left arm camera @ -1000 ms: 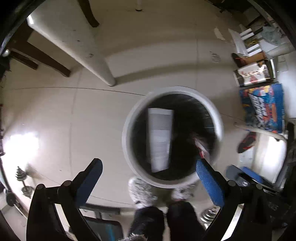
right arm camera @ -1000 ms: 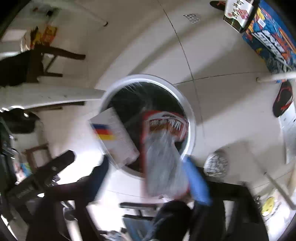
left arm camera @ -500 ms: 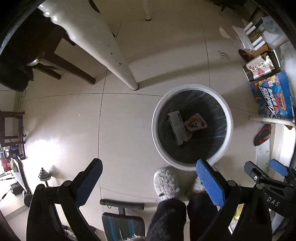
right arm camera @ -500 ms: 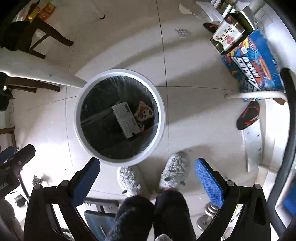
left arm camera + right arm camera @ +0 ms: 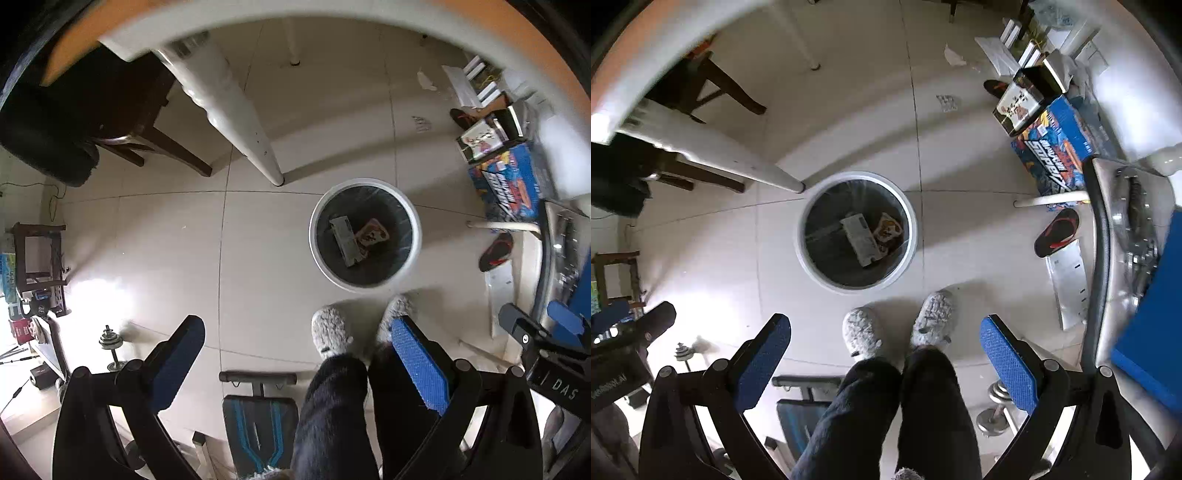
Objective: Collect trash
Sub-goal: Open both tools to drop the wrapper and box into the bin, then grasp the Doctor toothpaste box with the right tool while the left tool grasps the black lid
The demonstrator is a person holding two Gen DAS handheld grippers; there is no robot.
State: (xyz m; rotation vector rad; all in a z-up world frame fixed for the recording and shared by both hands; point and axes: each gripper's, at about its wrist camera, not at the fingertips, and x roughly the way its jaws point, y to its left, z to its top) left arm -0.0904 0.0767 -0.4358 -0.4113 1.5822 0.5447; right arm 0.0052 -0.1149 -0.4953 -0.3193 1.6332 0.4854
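While high above the white trash bin (image 5: 857, 230) (flat carton (image 5: 860, 240), snack wrapper (image 5: 887, 229) inside): right gripper (image 5: 884, 356) nearer, left gripper (image 5: 297, 363) offset; both agape, empty.

"DAS" on right gripper (image 5: 546, 354) body, 4 o'clock. "SUPER" partly legible on blue box (image 5: 1058, 147), 2 o'clock.

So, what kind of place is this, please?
Probably a room in a home, used for living and storage. The floor is tiled, a bin stands by a table leg, dumbbells and a workout bench lie about, and boxes and a slipper sit along one side.
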